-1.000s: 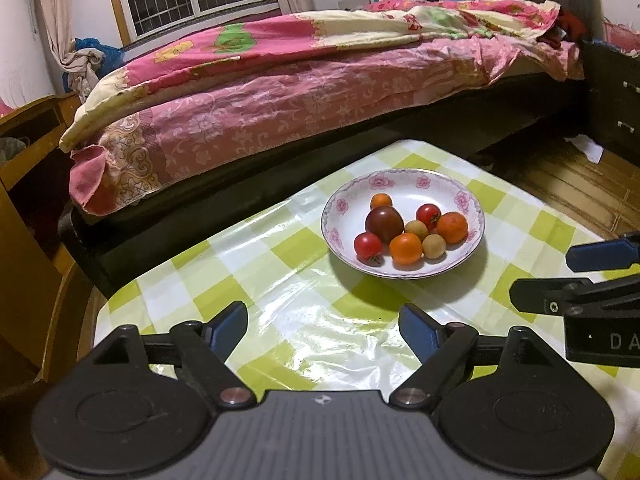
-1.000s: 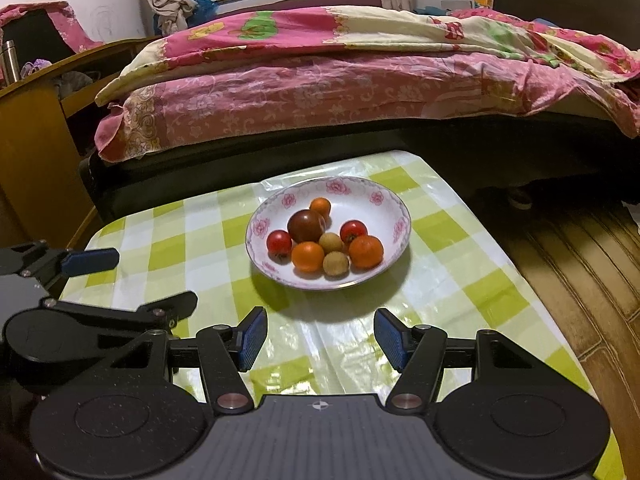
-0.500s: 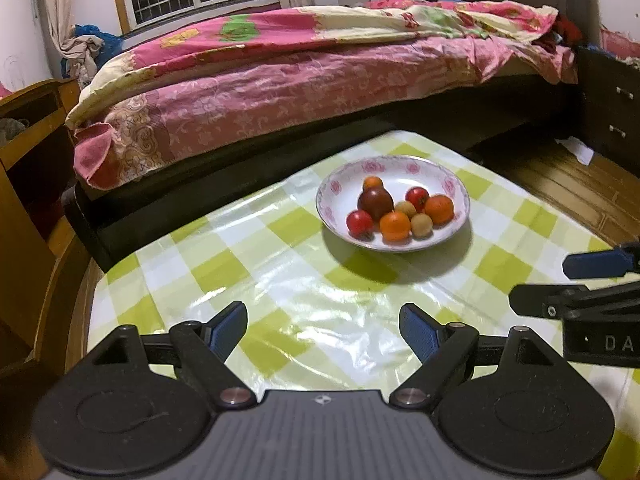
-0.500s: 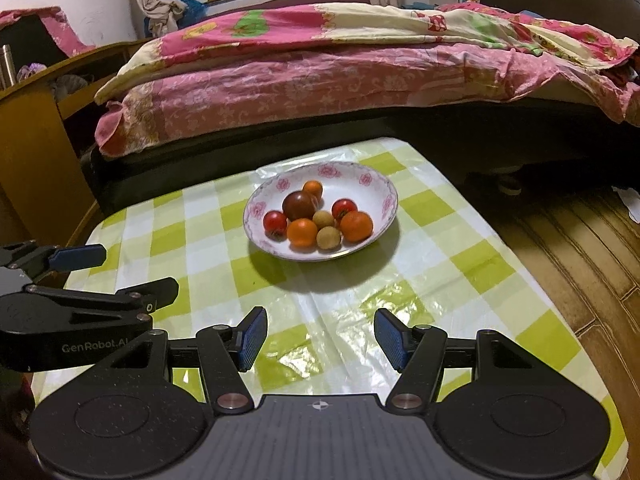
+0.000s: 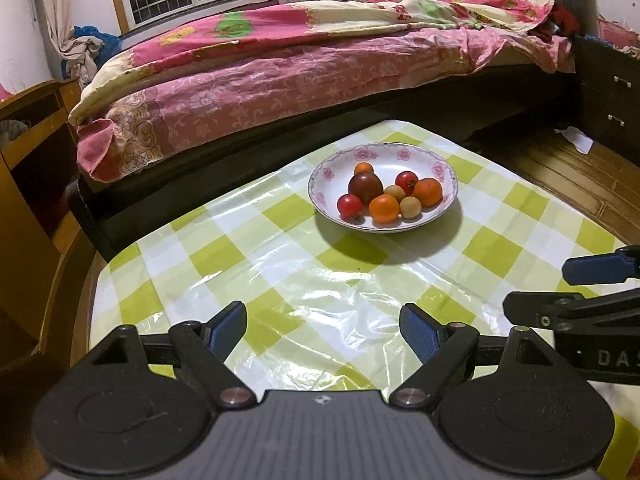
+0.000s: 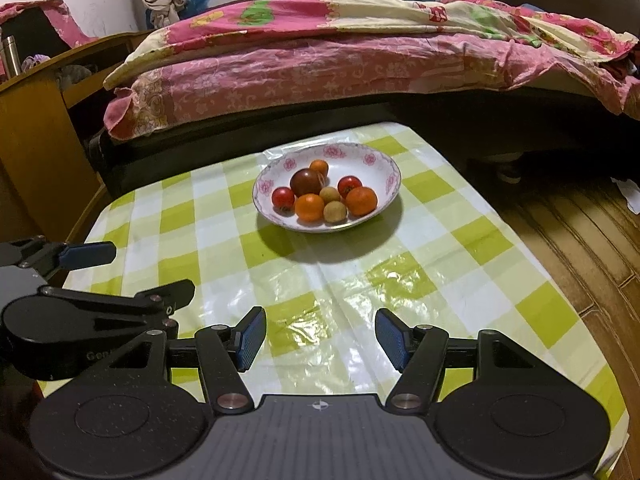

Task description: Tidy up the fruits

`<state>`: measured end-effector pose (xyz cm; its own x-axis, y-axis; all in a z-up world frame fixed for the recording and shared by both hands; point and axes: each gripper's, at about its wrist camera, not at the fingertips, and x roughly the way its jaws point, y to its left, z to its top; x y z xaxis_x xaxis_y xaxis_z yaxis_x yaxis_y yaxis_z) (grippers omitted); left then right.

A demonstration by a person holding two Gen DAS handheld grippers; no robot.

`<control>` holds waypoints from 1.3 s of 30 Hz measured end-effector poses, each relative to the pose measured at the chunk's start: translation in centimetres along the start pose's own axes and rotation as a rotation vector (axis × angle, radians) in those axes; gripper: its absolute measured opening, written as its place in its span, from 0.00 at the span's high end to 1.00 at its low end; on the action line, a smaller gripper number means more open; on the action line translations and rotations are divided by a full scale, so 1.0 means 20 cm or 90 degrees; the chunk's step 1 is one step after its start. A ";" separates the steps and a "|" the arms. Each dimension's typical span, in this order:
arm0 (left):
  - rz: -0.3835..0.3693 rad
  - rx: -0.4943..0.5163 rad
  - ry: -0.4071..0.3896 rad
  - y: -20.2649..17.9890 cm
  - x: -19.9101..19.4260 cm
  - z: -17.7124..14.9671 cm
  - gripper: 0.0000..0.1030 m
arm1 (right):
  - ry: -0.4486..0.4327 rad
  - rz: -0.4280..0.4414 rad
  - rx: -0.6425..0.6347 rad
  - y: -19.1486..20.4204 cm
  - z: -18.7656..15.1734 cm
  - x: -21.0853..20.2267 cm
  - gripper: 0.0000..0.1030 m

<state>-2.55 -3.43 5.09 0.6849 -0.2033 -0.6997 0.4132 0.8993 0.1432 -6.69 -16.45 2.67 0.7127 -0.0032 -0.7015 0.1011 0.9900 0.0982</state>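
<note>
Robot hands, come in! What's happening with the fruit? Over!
Left gripper open, empty. Right gripper open, empty. All fruit sits in the flowered bowl on the checked table, untouched. Nothing between fingers and bowl.

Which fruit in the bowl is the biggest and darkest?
The dark maroon fruit at the back left of the bowl, just in front of the small orange one. It is larger than the rest, which are bright red, orange or tan.
</note>
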 end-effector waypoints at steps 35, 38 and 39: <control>0.005 -0.051 0.035 0.01 -0.03 -0.06 0.13 | 0.024 0.016 -0.006 0.05 -0.07 0.00 0.43; 0.014 -0.043 0.027 0.01 -0.03 -0.06 0.12 | 0.025 0.017 -0.005 0.04 -0.07 0.00 0.43; 0.017 -0.039 0.024 0.01 -0.04 -0.06 0.12 | 0.025 0.017 -0.005 0.04 -0.07 0.01 0.43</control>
<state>-3.73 -2.66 4.75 0.6715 -0.1659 -0.7222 0.3572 0.9264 0.1193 -7.44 -15.39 1.73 0.6871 0.0283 -0.7260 0.0774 0.9907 0.1119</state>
